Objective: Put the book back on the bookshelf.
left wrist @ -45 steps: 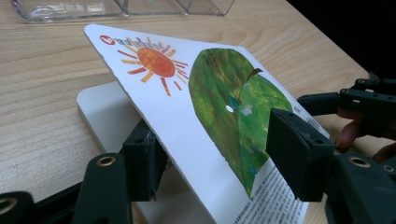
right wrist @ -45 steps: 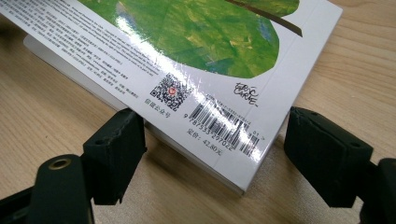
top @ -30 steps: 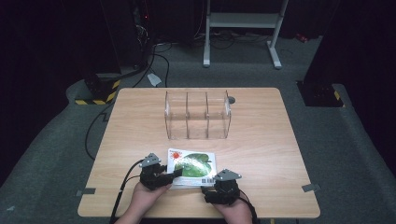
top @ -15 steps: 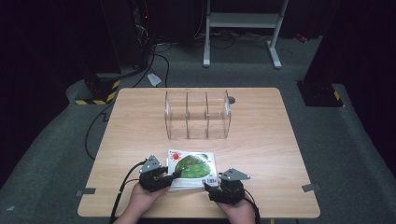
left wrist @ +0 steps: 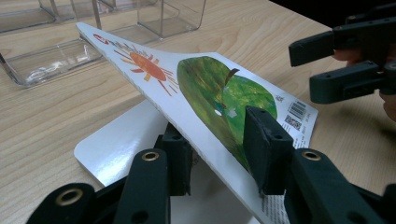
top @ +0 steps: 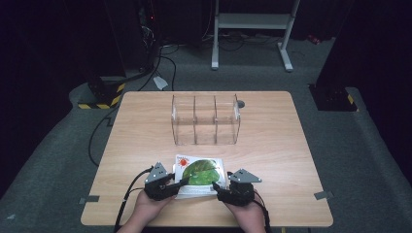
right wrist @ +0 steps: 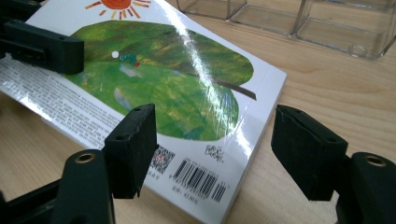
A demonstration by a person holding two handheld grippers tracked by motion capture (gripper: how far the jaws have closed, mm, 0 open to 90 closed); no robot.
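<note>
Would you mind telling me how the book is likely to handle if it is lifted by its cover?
The book will probably flop open: the left gripper pinches only the raised cover, which bows slightly. Its glossy surface, with glare in the right gripper view, may slip. It looks thin, likely light.

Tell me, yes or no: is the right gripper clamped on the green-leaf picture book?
No: the right gripper's jaws stand apart above the green-leaf picture book.

Book: placed at the table's near edge, midway along. Clear three-compartment box: set behind it, toward the far edge, apart.
</note>
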